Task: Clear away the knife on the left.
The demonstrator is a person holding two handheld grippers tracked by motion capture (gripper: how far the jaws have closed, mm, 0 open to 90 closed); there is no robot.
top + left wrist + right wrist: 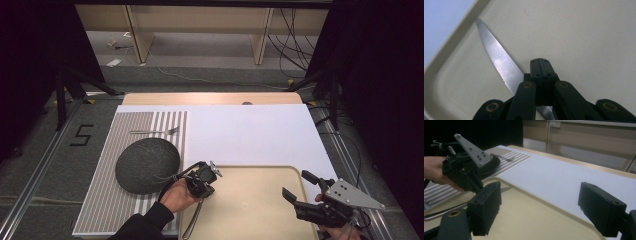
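A serrated table knife (496,60) lies flat on the beige tray (250,210) along its left side, with its handle (194,220) pointing toward the near edge. My left gripper (204,184) hovers over the blade with its jaws pressed together (541,65). The blade passes underneath them, and contact cannot be told. My right gripper (296,184) is open over the tray's right part with nothing between its pads (544,207). In the right gripper view the knife (446,210) lies below the left gripper (469,177).
A dark grey round dish (147,165) sits on a striped placemat (110,200) left of the tray, with a fork (155,131) beyond it. A white sheet (250,135) covers the table behind the tray. The tray has a raised rim (451,42).
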